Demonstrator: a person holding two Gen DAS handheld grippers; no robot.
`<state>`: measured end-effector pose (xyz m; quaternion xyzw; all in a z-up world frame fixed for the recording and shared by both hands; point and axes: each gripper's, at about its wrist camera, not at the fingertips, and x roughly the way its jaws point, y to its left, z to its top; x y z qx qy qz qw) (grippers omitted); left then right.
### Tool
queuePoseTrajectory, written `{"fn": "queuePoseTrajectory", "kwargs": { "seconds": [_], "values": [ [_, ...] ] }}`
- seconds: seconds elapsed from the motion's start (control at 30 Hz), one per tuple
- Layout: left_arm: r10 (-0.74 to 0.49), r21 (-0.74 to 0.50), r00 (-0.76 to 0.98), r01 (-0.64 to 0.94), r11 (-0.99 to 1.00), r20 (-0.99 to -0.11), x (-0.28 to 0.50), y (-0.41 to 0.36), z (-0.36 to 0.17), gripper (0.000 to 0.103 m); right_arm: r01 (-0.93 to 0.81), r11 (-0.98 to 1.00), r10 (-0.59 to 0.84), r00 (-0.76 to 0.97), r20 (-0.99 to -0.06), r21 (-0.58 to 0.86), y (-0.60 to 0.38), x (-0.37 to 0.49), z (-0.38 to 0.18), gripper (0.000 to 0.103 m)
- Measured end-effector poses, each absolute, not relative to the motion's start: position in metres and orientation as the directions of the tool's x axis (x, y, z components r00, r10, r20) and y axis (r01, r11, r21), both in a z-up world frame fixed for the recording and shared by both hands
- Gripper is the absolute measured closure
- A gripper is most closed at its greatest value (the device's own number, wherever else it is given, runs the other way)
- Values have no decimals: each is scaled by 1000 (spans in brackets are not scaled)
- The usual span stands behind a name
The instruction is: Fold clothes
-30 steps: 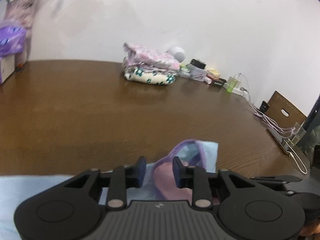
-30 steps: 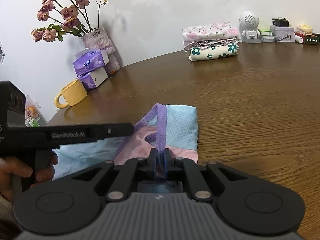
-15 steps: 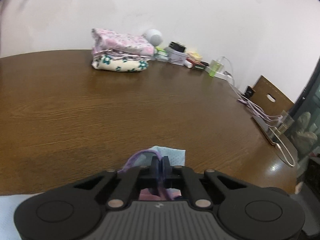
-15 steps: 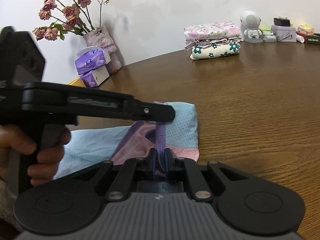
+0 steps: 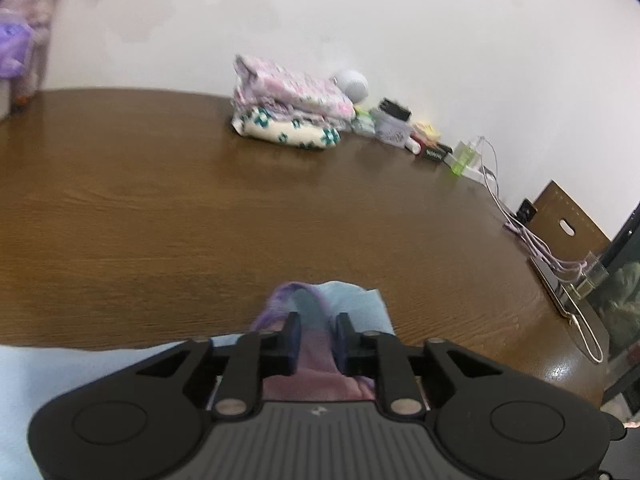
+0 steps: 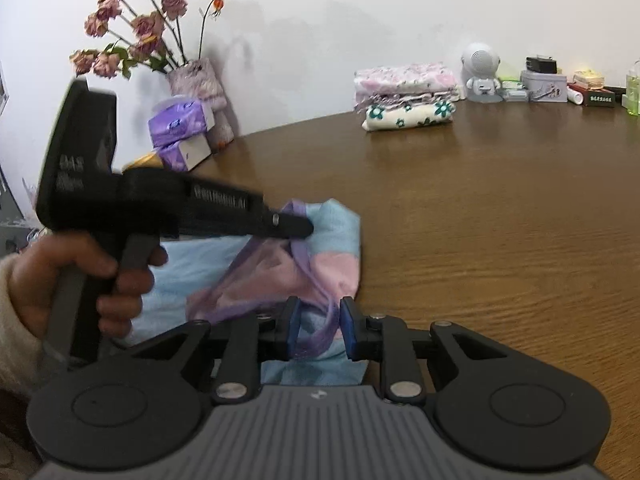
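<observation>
The small blue, pink and purple-trimmed cotton garment (image 6: 320, 256) lies bunched at the near edge of the brown wooden worktop (image 6: 500, 220), so I can fold it between both tools. My right hand-held gripper (image 6: 320, 328) and left hand-held gripper (image 5: 316, 336) both tilt downward, jaws opening, cloth loose between the pads.

- Garment (image 6: 336, 236) near edge hidden under right gripper (image 6: 320, 330) body.
- Yellow mug (image 6: 142, 160) mostly hidden behind left gripper (image 6: 308, 230).
- Box labels (image 6: 598, 99) too small to be read.
</observation>
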<state>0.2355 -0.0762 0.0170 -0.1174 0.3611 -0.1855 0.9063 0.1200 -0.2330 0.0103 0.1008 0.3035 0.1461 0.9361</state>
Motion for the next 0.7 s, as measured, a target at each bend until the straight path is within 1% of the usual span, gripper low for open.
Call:
{"fn": "queuePoseTrajectory", "kwargs": {
  "seconds": [0.03, 0.07, 0.17, 0.23, 0.27, 0.3, 0.37, 0.43, 0.47, 0.6, 0.63, 0.7],
  "values": [
    [-410, -335, 684, 249, 909, -604, 228, -75, 21, 81, -224, 934, 344, 779, -525, 280, -232, 116, 12, 81],
    [-406, -321, 697, 258, 911, -591, 218, -74, 25, 80, -233, 931, 350, 787, -509, 280, -233, 113, 16, 81],
    [-396, -268, 720, 293, 918, -570, 190, -78, 35, 79, -237, 938, 337, 796, -503, 253, -234, 106, 21, 81],
    [-400, -254, 721, 309, 917, -566, 178, -82, 37, 79, -235, 939, 335, 784, -523, 250, -232, 108, 17, 87],
    [-406, -251, 720, 319, 914, -563, 172, -84, 38, 79, -234, 938, 338, 775, -534, 255, -231, 111, 14, 94],
    [-411, -247, 719, 329, 912, -560, 168, -86, 38, 79, -242, 937, 344, 769, -539, 253, -227, 112, 11, 97],
    [-404, -232, 719, 332, 914, -565, 161, -88, 37, 79, -265, 936, 350, 765, -541, 230, -218, 115, 6, 97],
    [-397, -223, 717, 329, 918, -574, 156, -89, 36, 79, -285, 934, 356, 753, -553, 214, -210, 118, 2, 97],
    [-394, -226, 714, 324, 919, -579, 154, -88, 35, 79, -283, 931, 364, 754, -547, 229, -212, 116, 3, 96],
    [-390, -220, 716, 324, 920, -579, 146, -85, 34, 77, -264, 912, 394, 776, -493, 313, -230, 102, 11, 92],
    [-396, -217, 715, 333, 918, -576, 144, -87, 35, 77, -252, 914, 386, 785, -484, 319, -235, 98, 14, 90],
    [-412, -208, 711, 360, 910, -570, 140, -92, 35, 76, -219, 922, 355, 808, -470, 319, -247, 87, 19, 82]
  ]
}}
